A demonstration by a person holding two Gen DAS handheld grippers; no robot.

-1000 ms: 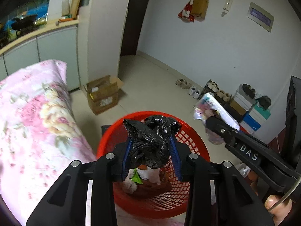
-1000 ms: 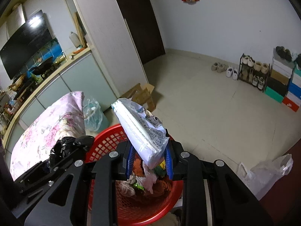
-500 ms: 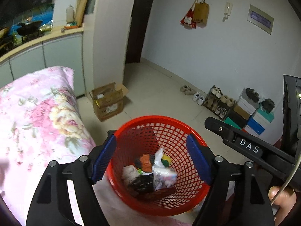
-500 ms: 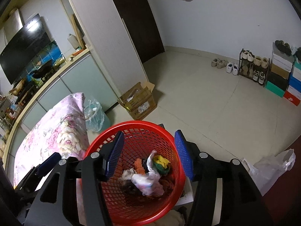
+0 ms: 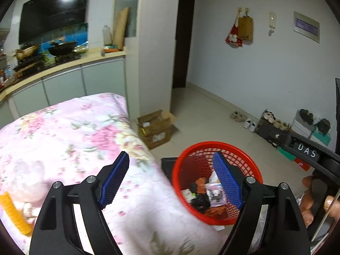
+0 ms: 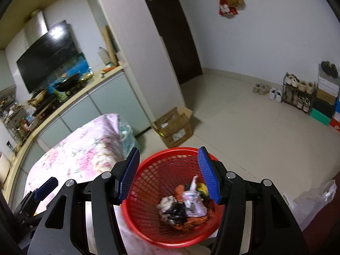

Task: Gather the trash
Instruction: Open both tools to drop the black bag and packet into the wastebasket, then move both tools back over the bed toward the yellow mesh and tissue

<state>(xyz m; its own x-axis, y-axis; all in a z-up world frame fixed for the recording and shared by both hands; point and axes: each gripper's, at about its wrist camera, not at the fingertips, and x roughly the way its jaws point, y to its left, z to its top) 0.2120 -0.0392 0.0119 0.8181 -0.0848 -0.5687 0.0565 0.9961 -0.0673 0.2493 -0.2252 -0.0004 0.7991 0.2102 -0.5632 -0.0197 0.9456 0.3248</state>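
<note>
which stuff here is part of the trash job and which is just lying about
Job: red basket, trash in it, left gripper and right gripper, both open and empty.

Lying about: cardboard box, shoe rack, floral cloth, white plastic bag.

"DAS" on right hand-held gripper point(image 5: 306, 152)

A bed point(image 5: 70, 140) covered in a pink flowered quilt filled the nine o'clock side, with an orange ribbed thing point(image 5: 14, 213) lying on it at eight o'clock. On the pale tiled floor point(image 6: 244, 131) stood a red basket point(image 6: 170, 191) of trash at six o'clock, touching the bed's edge. A cardboard box point(image 6: 175, 127) sat at twelve o'clock from it, and a shoe rack point(image 6: 297, 93) and loose shoes point(image 6: 266, 90) lined the wall at two o'clock.
</note>
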